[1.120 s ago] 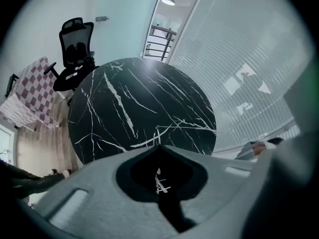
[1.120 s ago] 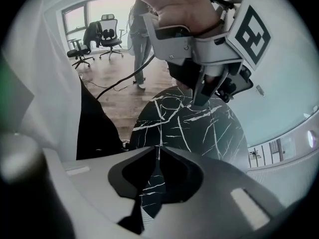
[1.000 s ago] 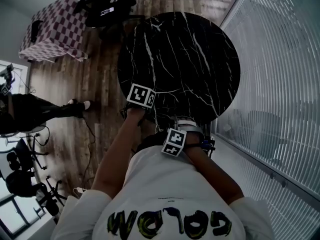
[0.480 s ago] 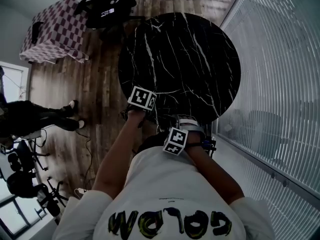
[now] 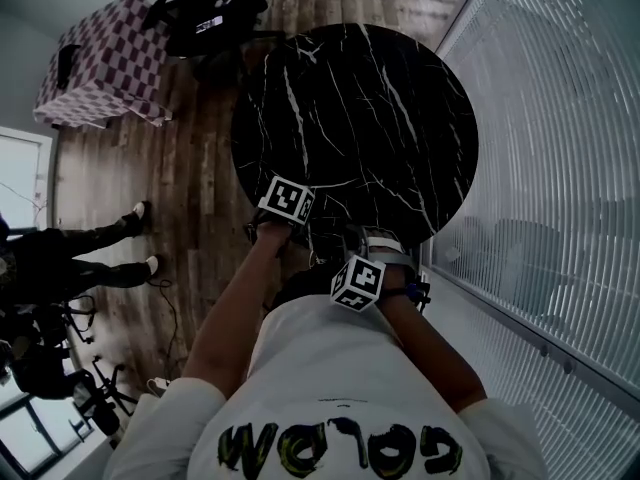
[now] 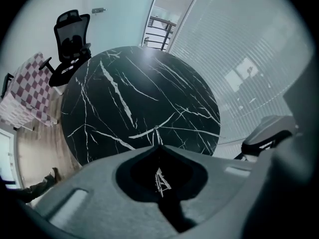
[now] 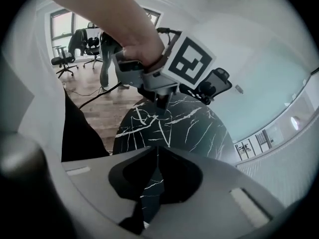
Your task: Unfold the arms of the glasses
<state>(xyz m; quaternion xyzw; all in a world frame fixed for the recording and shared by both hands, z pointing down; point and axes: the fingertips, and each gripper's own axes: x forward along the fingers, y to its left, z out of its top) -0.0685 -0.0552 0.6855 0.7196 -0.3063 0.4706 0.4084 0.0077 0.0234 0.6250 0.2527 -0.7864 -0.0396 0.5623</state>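
While no glasses show in any view, both left gripper (image 6: pixel 157 144) and right gripper (image 7: pixel 156 148) hang empty, left jaws pressed together, right jaws just closing to a slit; crowded so, they may clash over the marble table (image 6: pixel 144 78). Beyond: wood floor (image 5: pixel 200 168), office chair (image 6: pixel 70 34), perhaps a chequered cloth (image 5: pixel 100 58).

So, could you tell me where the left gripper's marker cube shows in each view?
Head view: marker cube left of centre, at the marble table's near-left edge.
Left gripper view: not in it.
Right gripper view: upper centre, above the tabletop.
Shared landmark: that round black marble table.
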